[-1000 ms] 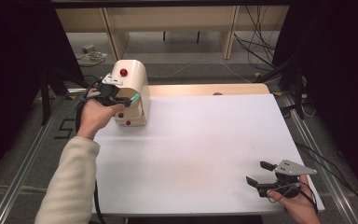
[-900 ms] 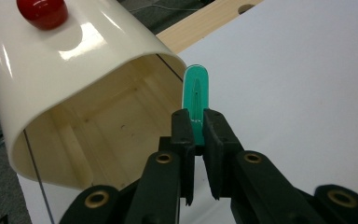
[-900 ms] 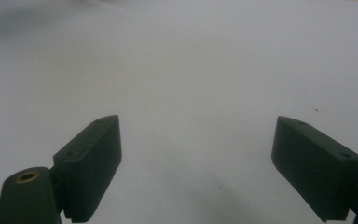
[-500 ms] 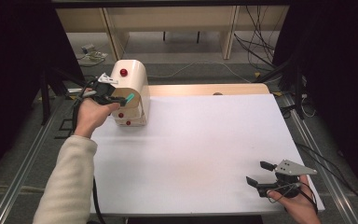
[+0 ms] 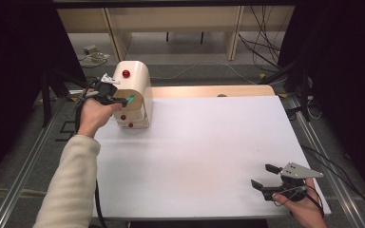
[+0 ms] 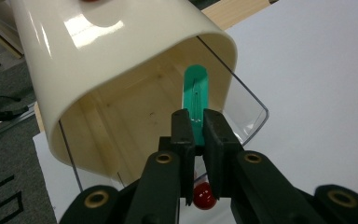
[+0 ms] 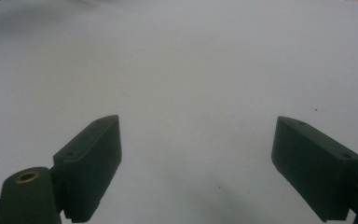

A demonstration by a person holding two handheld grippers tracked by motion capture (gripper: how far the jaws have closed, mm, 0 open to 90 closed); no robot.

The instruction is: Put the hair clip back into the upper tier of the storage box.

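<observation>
A cream box with a rounded top (image 5: 134,94) (image 6: 116,60) and red knobs stands at the table's far left. My left gripper (image 5: 122,100) (image 6: 198,123) is shut on a flat green stick (image 6: 196,95) (image 5: 130,99), whose tip points into the box's open side, by a clear plastic panel (image 6: 247,112). My right gripper (image 5: 267,176) (image 7: 209,163) hovers open near the front right corner with nothing between its jaws.
The white table top (image 5: 209,142) spreads between the two hands. A wooden strip (image 5: 209,91) runs along its far edge. Behind the table are shelving legs and cables on the floor (image 5: 266,42). A red knob (image 6: 203,196) shows below my left jaws.
My left gripper has shifted slightly left and back along the box with the green stick. The right gripper has stayed put.
</observation>
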